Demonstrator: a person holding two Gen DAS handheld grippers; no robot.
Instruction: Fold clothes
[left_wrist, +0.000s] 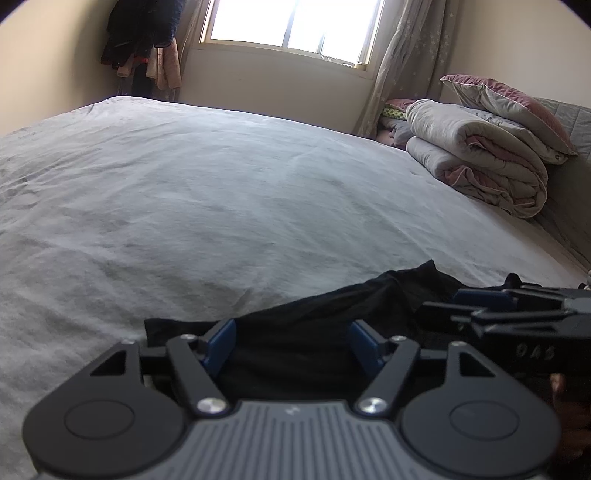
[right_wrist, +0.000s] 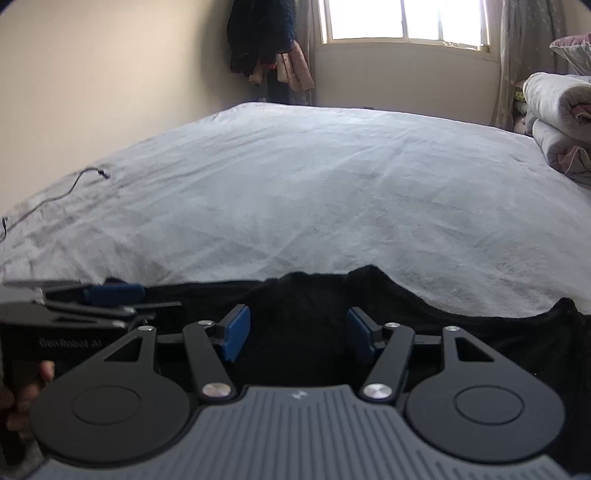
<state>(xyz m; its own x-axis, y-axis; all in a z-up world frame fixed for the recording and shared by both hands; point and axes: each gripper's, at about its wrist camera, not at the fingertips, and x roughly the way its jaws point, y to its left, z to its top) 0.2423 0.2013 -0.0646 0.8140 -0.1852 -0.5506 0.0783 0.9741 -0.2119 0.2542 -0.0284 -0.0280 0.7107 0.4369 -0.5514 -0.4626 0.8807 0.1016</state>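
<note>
While black garment lies under both, left tool and right tool gape wide, gripping nothing.

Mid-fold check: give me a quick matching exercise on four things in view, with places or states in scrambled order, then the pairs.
Things:
1. black garment
2. folded quilts
3. thin cable
4. hanging clothes

Places or states:
A. in the corner beside the window
B. stacked at the right end of the bed
C. at the near edge of the bed, under both open grippers
D. trailing over the sheet at far left

Pairs: 1-C, 2-B, 3-D, 4-A
</note>
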